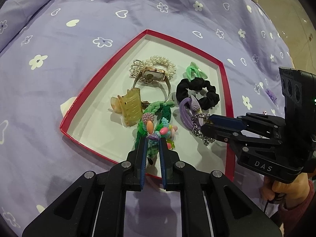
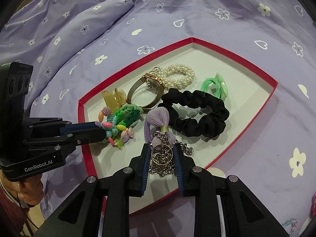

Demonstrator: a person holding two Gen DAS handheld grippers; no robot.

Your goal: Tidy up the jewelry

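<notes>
A shallow red-rimmed tray [image 1: 102,73] [image 2: 126,69] lies on the bed and holds the jewelry. My left gripper [image 1: 153,139] [image 2: 101,130] is shut on a colourful beaded bracelet [image 1: 158,130] [image 2: 114,130], which rests over a green braided hair tie [image 1: 156,108] [image 2: 128,114] near the tray's front. My right gripper [image 2: 162,148] [image 1: 205,127] is shut on a gold ring with a silver chain [image 2: 162,154] [image 1: 199,132], low over the tray beside a purple hair tie [image 2: 158,118] [image 1: 187,108]. Both grippers point steeply down.
Also in the tray are a gold watch [image 1: 154,75], a pearl bracelet [image 2: 179,77], a black scrunchie [image 2: 197,112], a mint hair tie [image 2: 215,86] and an amber claw clip [image 1: 128,106]. Purple flowered bedding [image 1: 79,39] surrounds the tray. A small beaded piece [image 2: 290,224] lies on it.
</notes>
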